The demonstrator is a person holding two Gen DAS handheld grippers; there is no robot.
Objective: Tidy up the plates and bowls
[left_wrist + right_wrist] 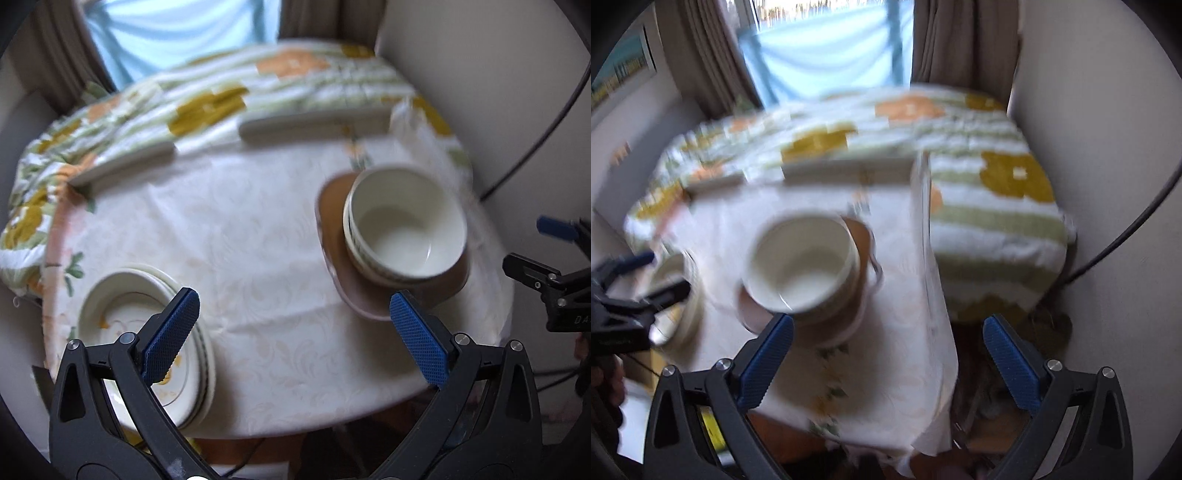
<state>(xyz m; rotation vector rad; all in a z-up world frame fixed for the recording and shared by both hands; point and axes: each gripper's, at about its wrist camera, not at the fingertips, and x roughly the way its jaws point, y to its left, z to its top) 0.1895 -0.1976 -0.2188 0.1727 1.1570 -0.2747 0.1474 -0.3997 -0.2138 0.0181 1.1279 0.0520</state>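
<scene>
A stack of cream bowls (406, 225) sits on a brown plate (336, 236) at the right of the table. A stack of cream plates (122, 310) with orange motifs lies at the near left edge. My left gripper (295, 332) is open and empty, above the near table edge between the two stacks. My right gripper (888, 354) is open and empty, near the table's right front, just short of the bowls (805, 266) and the brown plate (860, 236). The plate stack (687, 295) and the left gripper's fingers (639, 260) show at the left of the right wrist view.
The table (240, 240) has a white patterned cloth. Behind it a flowered blanket (221, 96) covers a bed, with two grey chair backs (314, 123) in front. A wall and a black cable (535, 147) stand right. The right gripper's fingers (557, 227) show at the right edge.
</scene>
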